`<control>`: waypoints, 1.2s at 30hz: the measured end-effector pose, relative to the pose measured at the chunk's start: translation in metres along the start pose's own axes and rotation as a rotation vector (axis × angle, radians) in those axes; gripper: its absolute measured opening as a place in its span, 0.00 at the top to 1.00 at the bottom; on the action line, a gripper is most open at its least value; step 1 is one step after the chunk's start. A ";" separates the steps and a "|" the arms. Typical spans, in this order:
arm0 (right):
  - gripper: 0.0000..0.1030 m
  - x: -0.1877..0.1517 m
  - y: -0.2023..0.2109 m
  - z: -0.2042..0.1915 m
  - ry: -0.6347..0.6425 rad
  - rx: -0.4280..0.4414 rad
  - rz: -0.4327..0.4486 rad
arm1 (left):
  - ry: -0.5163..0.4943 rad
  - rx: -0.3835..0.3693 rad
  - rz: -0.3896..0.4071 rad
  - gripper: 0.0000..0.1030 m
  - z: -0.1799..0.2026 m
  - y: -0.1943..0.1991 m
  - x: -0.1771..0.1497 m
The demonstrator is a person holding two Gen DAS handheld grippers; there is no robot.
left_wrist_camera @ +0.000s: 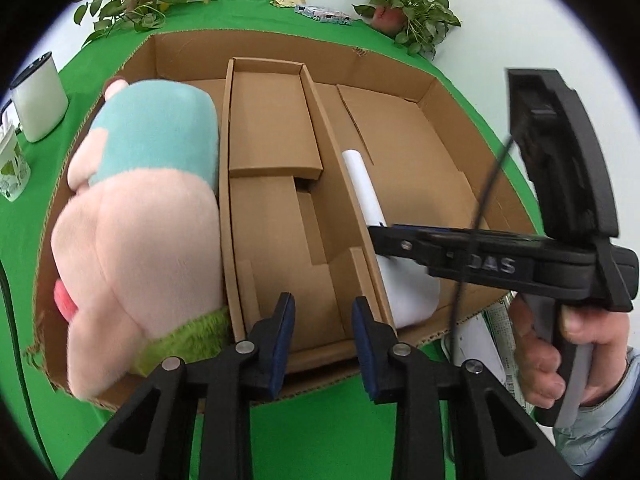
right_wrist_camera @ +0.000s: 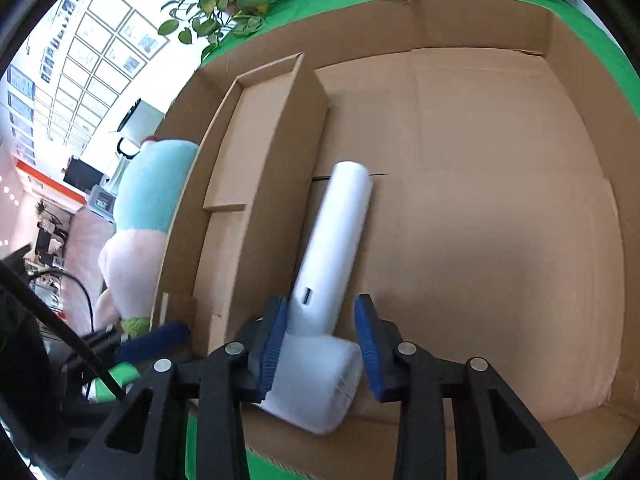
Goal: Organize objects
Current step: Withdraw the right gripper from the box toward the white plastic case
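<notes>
White plastic handheld fan (right_wrist_camera: pixel 320 300), smooth cylindrical handle pointing toward 12 o'clock, lies in your cardboard box (right_wrist_camera: pixel 500 208); right gripper (right_wrist_camera: pixel 320 340) spread around its head, left gripper (left_wrist_camera: pixel 324 332) spread, empty.

The only lettering that can be made out is the raised "DAS" on the black side of the right gripper (left_wrist_camera: pixel 382 242), seen from the left wrist camera; a character before the D is blurred and crossed by a black cable. A packet (left_wrist_camera: pixel 505 344) near the right hand carries fine print and a barcode, too small to read. The framed sheets on the far left wall (right_wrist_camera: pixel 96 48) in the right wrist view are likewise illegible
</notes>
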State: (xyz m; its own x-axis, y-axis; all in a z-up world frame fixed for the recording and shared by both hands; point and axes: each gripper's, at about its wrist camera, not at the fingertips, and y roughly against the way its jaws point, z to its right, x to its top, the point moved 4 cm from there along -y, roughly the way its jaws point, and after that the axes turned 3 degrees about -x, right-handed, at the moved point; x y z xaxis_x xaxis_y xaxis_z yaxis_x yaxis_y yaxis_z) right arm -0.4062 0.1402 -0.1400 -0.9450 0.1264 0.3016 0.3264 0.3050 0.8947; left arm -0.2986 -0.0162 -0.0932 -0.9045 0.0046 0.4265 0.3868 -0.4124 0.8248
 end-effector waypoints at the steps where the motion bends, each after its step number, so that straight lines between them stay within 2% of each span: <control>1: 0.74 0.000 -0.006 -0.001 0.011 -0.016 0.008 | 0.012 -0.007 0.004 0.74 -0.001 0.001 -0.001; 7: 0.75 -0.002 -0.010 -0.011 0.074 -0.067 0.016 | 0.053 -0.039 0.007 0.74 -0.002 -0.001 -0.005; 14: 0.73 -0.015 0.006 0.003 0.064 -0.062 0.044 | -0.004 0.003 0.047 0.74 0.004 0.000 -0.008; 15: 0.67 -0.011 0.006 0.000 0.064 -0.078 0.064 | -0.011 0.017 0.059 0.74 0.004 0.002 -0.007; 16: 0.51 -0.015 0.017 0.002 0.067 -0.100 0.095 | -0.015 0.029 0.068 0.74 0.004 0.003 -0.006; 18: 0.31 -0.022 0.040 0.005 0.077 -0.140 0.183 | -0.015 0.034 0.083 0.74 0.004 0.004 -0.004; 23: 0.19 -0.064 0.098 0.007 0.115 -0.207 0.313 | -0.031 0.085 0.156 0.74 0.012 0.023 -0.007; 25: 0.06 -0.083 0.117 0.005 0.154 -0.259 0.370 | -0.063 0.144 0.220 0.73 0.022 0.039 -0.012; 27: 0.01 -0.105 0.135 0.000 0.184 -0.290 0.443 | -0.115 0.222 0.312 0.63 0.038 0.057 -0.020; 28: 0.01 -0.117 0.143 -0.001 0.185 -0.303 0.477 | -0.149 0.274 0.380 0.47 0.049 0.068 -0.024; 29: 0.01 -0.129 0.151 0.001 0.186 -0.313 0.496 | -0.177 0.320 0.450 0.22 0.060 0.079 -0.030; 30: 0.01 -0.137 0.153 0.001 0.188 -0.320 0.507 | -0.196 0.356 0.524 0.13 0.071 0.092 -0.038; 31: 0.01 -0.148 0.157 0.002 0.188 -0.334 0.518 | -0.204 0.364 0.573 0.08 0.080 0.100 -0.044; 32: 0.01 -0.157 0.161 0.004 0.185 -0.348 0.522 | -0.204 0.347 0.596 0.08 0.087 0.108 -0.052; 34: 0.01 -0.175 0.166 0.010 0.180 -0.375 0.523 | -0.173 0.294 0.601 0.08 0.095 0.115 -0.060; 36: 0.01 -0.189 0.170 0.016 0.179 -0.384 0.516 | -0.131 0.287 0.614 0.08 0.097 0.124 -0.068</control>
State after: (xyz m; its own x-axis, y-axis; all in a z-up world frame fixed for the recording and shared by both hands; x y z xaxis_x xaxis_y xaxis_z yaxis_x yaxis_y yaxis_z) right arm -0.1715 0.1835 -0.0506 -0.6692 -0.0032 0.7431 0.7384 -0.1149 0.6645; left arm -0.1718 0.0209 0.0157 -0.4846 -0.0355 0.8740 0.8705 -0.1183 0.4778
